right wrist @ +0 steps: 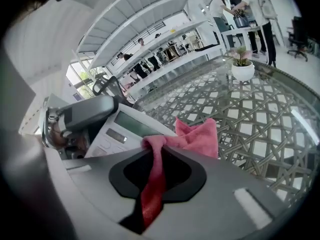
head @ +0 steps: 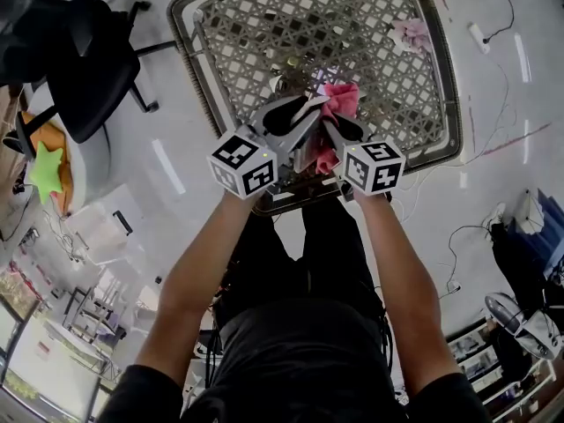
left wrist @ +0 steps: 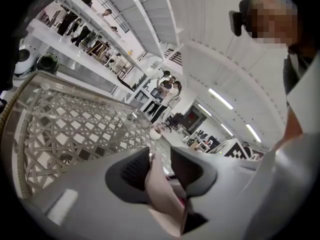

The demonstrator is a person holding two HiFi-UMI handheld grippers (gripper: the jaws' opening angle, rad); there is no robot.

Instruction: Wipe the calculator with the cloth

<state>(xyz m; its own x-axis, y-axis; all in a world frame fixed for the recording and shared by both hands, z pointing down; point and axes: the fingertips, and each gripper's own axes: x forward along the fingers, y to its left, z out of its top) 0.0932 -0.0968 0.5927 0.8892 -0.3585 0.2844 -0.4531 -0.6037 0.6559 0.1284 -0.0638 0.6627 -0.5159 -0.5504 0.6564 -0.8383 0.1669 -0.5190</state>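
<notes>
My left gripper is shut on the edge of a pale grey calculator, a thin slab running back between its jaws. In the head view this gripper holds the calculator up above the glass table. My right gripper is shut on a pink cloth, whose loose end bunches beyond the fingertips against the calculator's display side. Seen from the head, the right gripper and cloth sit just right of the calculator. The left gripper's body shows at the left of the right gripper view.
Below the grippers is a round glass table on a woven lattice base. A small potted plant stands on it, and a pink item lies at its far right. A black office chair stands to the left. People stand in the background.
</notes>
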